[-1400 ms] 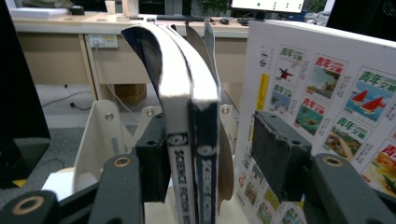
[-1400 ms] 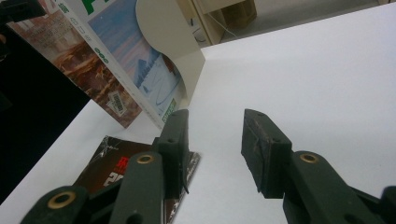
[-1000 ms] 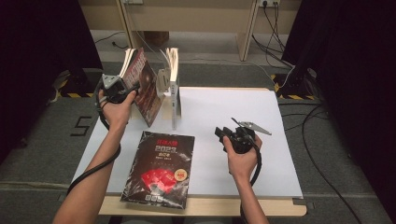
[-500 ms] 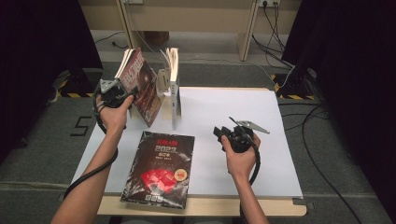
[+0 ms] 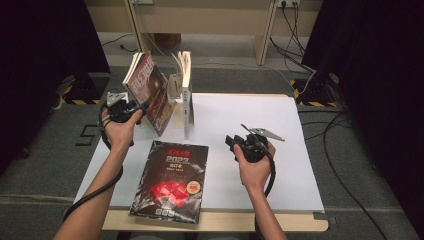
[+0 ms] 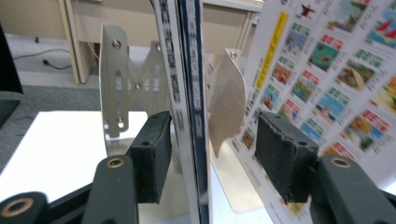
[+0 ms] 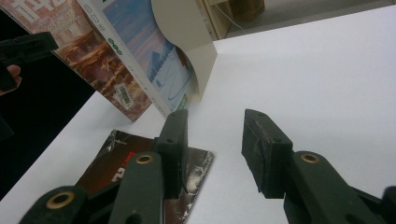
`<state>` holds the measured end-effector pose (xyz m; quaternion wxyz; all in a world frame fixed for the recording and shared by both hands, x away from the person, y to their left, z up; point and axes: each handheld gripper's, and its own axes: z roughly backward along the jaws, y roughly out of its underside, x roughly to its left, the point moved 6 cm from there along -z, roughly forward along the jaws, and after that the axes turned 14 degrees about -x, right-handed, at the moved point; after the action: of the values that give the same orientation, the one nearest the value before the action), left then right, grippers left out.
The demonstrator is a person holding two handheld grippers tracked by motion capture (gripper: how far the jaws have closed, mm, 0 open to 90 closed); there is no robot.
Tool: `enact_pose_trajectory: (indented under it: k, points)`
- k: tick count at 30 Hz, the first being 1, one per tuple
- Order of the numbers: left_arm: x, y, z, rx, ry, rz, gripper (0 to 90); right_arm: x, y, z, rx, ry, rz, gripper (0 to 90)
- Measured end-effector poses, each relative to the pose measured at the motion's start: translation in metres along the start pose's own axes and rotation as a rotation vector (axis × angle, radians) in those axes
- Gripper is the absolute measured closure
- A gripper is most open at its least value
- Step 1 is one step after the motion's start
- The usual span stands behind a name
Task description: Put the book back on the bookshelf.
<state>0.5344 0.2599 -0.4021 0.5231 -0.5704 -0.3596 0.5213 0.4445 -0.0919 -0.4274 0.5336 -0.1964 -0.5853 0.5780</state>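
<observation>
Left gripper (image 5: 136, 108) fingers have been opening, releasing the leaning magazine (image 5: 152, 95) into the metal bookend rack (image 5: 175, 86) at 11 o'clock, apparently seated. Right gripper (image 5: 235, 141) idling open. Black 2023 magazine (image 5: 172, 179) lying on tabletop (image 5: 280, 165), still unshelved.

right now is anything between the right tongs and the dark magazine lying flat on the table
Nothing visible is. The right tongs stand open above bare white table, and the flat dark magazine with the red cover picture lies just to their left with open tabletop between. The leaning magazines in the metal book rack sit farther back.
</observation>
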Motion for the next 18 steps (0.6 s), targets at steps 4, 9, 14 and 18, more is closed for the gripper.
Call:
enact_pose_trajectory:
  k: [4,9,14,18]
  points:
    - [0.001,0.008,0.006,0.033,0.02,0.025,42.6,0.001,0.001,-0.002,0.006,-0.001,0.002,61.4]
    - [0.005,0.021,0.02,0.073,0.037,0.054,42.0,0.006,0.001,-0.005,0.022,-0.007,0.002,60.9]
    - [0.008,0.035,0.035,0.158,0.062,0.087,41.4,0.011,0.006,-0.012,0.063,-0.011,0.008,60.0]
    - [0.013,0.049,0.048,0.22,0.065,0.085,41.2,0.017,0.016,-0.02,0.134,-0.017,0.008,58.6]
